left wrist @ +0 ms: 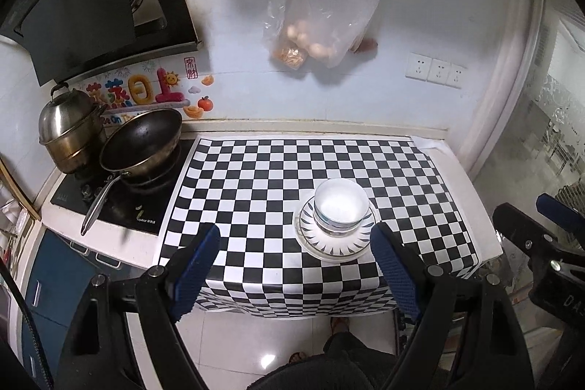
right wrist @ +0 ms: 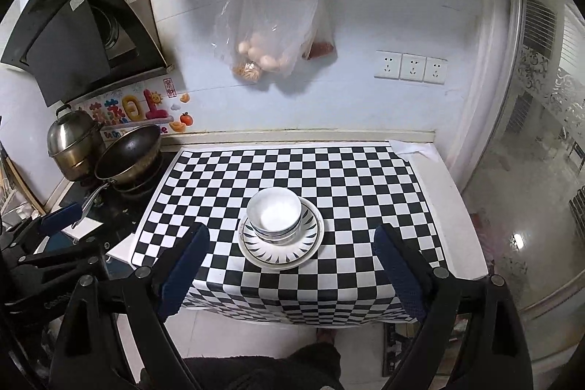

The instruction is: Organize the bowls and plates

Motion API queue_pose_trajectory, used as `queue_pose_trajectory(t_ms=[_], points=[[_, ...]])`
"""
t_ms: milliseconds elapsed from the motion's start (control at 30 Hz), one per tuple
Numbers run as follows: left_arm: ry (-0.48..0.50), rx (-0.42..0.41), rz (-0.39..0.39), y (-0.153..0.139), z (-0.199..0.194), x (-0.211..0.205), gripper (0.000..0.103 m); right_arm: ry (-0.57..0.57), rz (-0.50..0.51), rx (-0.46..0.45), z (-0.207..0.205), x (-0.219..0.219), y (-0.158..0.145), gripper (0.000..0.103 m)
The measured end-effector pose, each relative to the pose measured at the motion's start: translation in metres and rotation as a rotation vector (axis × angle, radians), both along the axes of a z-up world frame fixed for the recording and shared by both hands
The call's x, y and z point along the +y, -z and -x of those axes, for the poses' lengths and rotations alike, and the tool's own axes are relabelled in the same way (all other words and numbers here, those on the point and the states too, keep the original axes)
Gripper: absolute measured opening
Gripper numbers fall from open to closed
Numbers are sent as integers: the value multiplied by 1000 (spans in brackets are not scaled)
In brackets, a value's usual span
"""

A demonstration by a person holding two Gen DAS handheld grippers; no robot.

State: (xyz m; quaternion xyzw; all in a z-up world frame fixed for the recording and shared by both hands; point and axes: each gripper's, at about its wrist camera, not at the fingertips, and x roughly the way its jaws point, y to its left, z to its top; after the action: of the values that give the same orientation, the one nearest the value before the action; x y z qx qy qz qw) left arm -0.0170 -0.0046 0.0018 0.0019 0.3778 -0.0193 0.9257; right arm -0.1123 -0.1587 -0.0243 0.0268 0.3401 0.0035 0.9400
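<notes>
White bowls (left wrist: 340, 205) sit nested in a stack on white plates with a dark leaf rim (left wrist: 331, 247), on the checkered mat (left wrist: 256, 178). The same bowls (right wrist: 274, 212) and plates (right wrist: 279, 253) show in the right wrist view. My left gripper (left wrist: 298, 265) is open and empty, held above the counter's front edge, left of the stack. My right gripper (right wrist: 290, 265) is open and empty, in front of the stack. The right gripper also shows at the left wrist view's right edge (left wrist: 548, 229); the left gripper also shows at the right wrist view's left edge (right wrist: 44, 233).
A black wok (left wrist: 140, 145) and a steel steamer pot (left wrist: 67, 130) stand on the stove at the left. A plastic bag of eggs (left wrist: 318, 24) hangs on the wall above the counter. Wall sockets (left wrist: 437, 70) are at the right. A person's legs and the floor are below.
</notes>
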Motion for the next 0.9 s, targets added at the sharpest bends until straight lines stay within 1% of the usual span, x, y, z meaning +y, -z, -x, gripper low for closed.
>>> queue_pose_trajectory(t_ms=[333, 900], points=[[-15, 7, 4, -2, 5, 3, 84, 5, 6, 2, -2, -1, -2, 94], [8, 51, 16, 7, 3, -3, 84, 30, 14, 29, -4, -15, 7, 94]])
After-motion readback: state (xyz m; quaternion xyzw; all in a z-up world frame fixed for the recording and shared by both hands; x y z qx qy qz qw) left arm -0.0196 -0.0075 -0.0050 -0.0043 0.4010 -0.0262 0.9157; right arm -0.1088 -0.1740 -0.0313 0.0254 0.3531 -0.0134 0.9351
